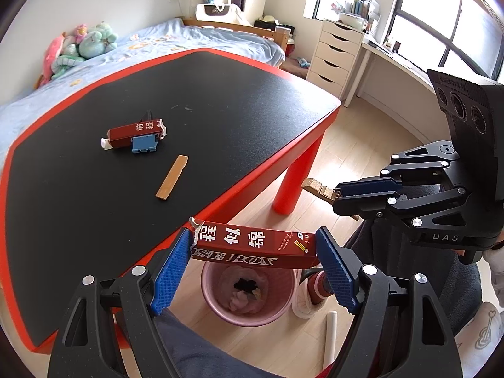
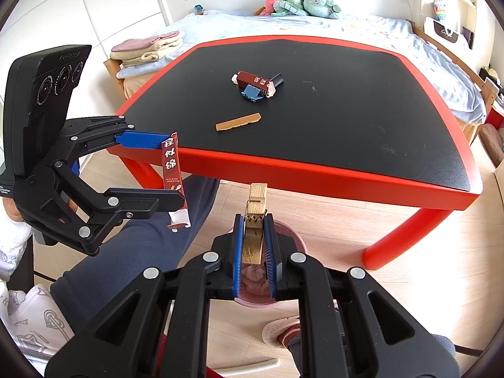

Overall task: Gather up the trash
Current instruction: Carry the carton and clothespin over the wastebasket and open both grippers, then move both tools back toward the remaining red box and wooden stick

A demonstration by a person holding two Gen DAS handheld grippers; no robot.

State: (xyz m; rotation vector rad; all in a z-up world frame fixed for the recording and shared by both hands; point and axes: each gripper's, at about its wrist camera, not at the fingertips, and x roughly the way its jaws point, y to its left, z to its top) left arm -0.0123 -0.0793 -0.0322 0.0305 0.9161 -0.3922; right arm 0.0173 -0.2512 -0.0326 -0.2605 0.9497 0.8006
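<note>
My left gripper [image 1: 253, 249] is shut on a long dark red box [image 1: 249, 247], held by its two ends, directly above a pink waste bin [image 1: 220, 310] on the floor. From the right wrist view the same red box [image 2: 171, 163] hangs in the left gripper [image 2: 174, 170] beside the table. My right gripper [image 2: 254, 236] is shut on a wooden clothespin [image 2: 256, 208], which sticks out forward over the pink bin [image 2: 293, 236]. The right gripper [image 1: 335, 194] with the clothespin [image 1: 316, 189] shows in the left wrist view to the right of the table leg.
A black table with a red rim [image 1: 261, 170] carries a second red box [image 1: 135, 132], a blue clip [image 1: 144, 144] and a wooden strip [image 1: 171, 178]. A person's leg [image 2: 132, 261] and slippered foot [image 1: 310, 299] are beside the bin. A bed [image 2: 283, 22] stands behind.
</note>
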